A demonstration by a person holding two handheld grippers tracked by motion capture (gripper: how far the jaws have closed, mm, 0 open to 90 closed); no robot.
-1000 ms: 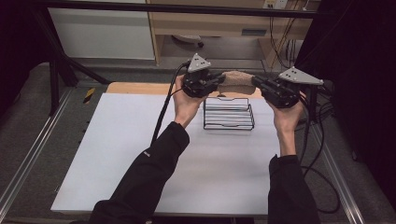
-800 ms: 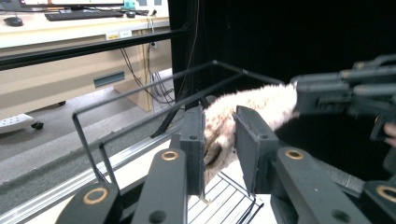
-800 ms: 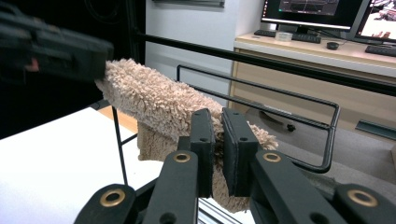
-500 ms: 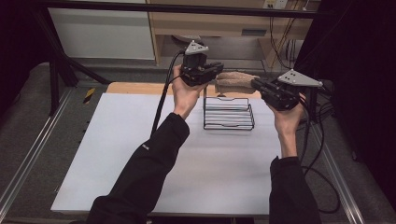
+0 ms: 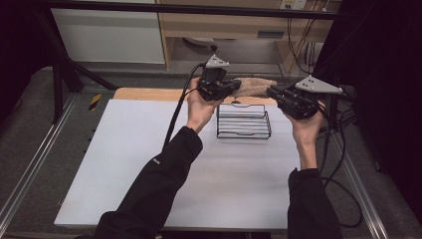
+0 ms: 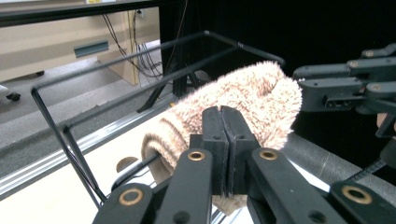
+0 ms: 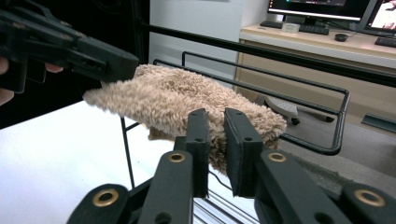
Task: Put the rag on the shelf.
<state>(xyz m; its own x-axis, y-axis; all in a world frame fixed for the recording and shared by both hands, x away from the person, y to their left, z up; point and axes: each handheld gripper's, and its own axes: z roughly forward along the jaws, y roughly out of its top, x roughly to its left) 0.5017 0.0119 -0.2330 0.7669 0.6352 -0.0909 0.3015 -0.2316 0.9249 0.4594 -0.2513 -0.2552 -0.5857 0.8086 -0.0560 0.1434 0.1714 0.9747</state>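
1. High view: A person holds a fluffy light brown towel (image 5: 255, 86) up in the air near the top middle of the frame. The left gripper (image 5: 230, 89) pinches the towel's left end. The right gripper (image 5: 273, 93) has its right end. The towel hangs just above the far edge of a black wire basket (image 5: 243, 121), which sits on the white surface (image 5: 149, 164).

2. Left gripper view: The jaws are squeezed tight on a fold of the towel (image 6: 243, 102), low in the middle of the frame. The basket's thin black rim (image 6: 140, 51) runs across the upper left.

3. Right gripper view: The jaws grip the thick towel (image 7: 187, 105) with fluff between them. The basket rim (image 7: 299, 88) sits behind it.

4. I think the lifting part is done. Putting the towel down into the basket and letting go is left.
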